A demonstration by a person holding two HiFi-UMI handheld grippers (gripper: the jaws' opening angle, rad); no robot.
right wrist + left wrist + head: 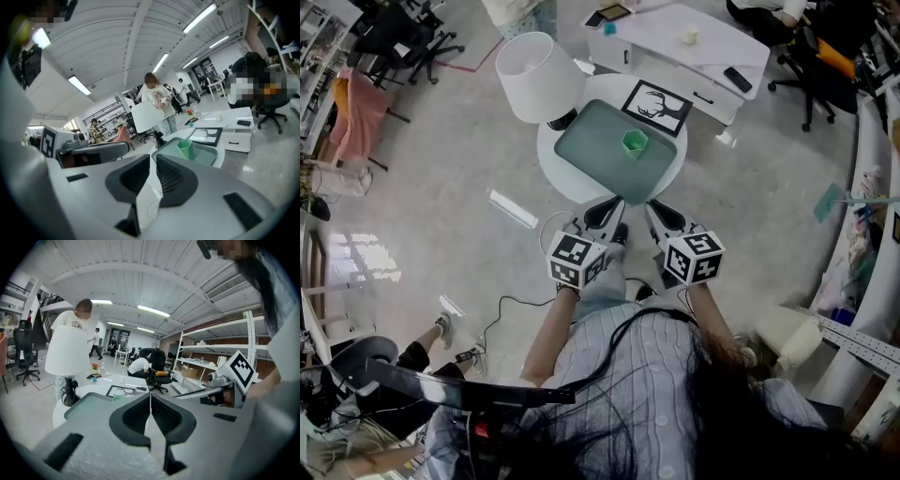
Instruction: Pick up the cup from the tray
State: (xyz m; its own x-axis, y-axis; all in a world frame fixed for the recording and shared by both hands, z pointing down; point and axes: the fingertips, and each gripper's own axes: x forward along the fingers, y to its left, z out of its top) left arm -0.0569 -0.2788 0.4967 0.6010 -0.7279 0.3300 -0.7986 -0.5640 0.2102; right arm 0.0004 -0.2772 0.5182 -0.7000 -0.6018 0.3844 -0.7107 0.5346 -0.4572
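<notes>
Looking down in the head view, the left gripper and the right gripper sit side by side, both pointing at a round table ahead of their jaws. A green cup stands upright on a grey-green tray, well ahead of both pairs of jaws and untouched. A white lamp stands beyond the left jaws, off to their left.

In the left gripper view, the jaws meet along a thin line, fully closed with nothing between them. The tray lies ahead and slightly left of the tips, and only a sliver of the cup shows over the left jaw.

In the right gripper view, the jaws are likewise pressed together and empty. The cup stands ahead and just right of their tips, in plain sight on the tray.

Judging by its look, the cup is a small, thin-walled, faceted plastic one: light, fairly stiff, smooth and easy to tip. A hold across its flat sides at mid-height seems safest, or one jaw inside the rim. Either pair must open first.
</notes>
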